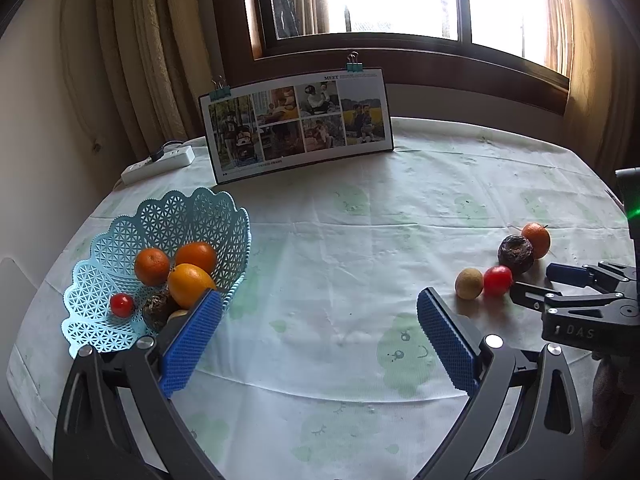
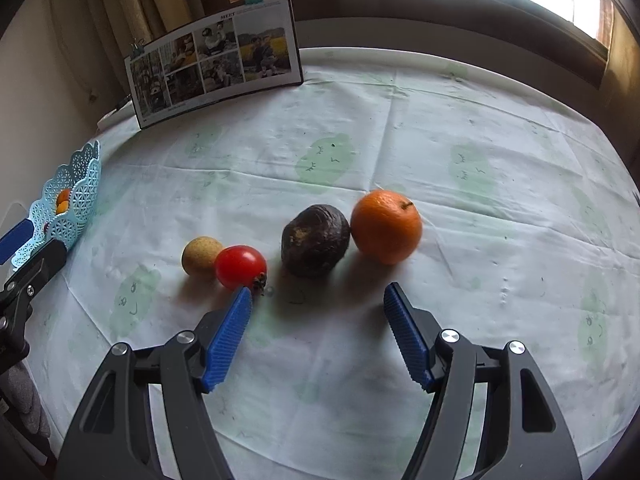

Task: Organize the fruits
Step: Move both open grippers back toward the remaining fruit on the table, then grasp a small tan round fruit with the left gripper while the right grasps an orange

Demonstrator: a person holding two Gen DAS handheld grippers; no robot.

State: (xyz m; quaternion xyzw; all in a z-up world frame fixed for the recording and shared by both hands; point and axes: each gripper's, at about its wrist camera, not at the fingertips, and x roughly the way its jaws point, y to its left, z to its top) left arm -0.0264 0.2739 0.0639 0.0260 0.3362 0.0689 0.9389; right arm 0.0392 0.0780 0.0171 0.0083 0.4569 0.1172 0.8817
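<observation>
Facing a row of four loose fruits, the right gripper point(image 2: 318, 300) was held spread wide and empty, low above the table. Directly ahead of its gap lay the wrinkled dark-brown round fruit point(image 2: 314, 240); the glossy orange mandarin point(image 2: 386, 227) sat touching it, ahead of the right pad, and the small red tomato point(image 2: 240, 266) lay just at the left pad's tip, with the tan round fruit point(image 2: 200, 255) behind it. The left gripper point(image 1: 320, 328) was likewise wide and empty, its left pad just beside the pale-blue perforated plastic basket point(image 1: 116, 248), in which several oranges and a tomato were already gathered.

A likely fault was judged to be a nudge: were the claw advanced off-centre, the tomato could be pushed aside by the left pad and set rolling, and the mandarin could be displaced as the jaws closed around its neighbour.

The surface was a round table under a creased white cloth printed with pale-green figures point(image 2: 440, 128). A clipped photo board point(image 1: 298, 124) stood beyond, below a bright window with tan curtains.
</observation>
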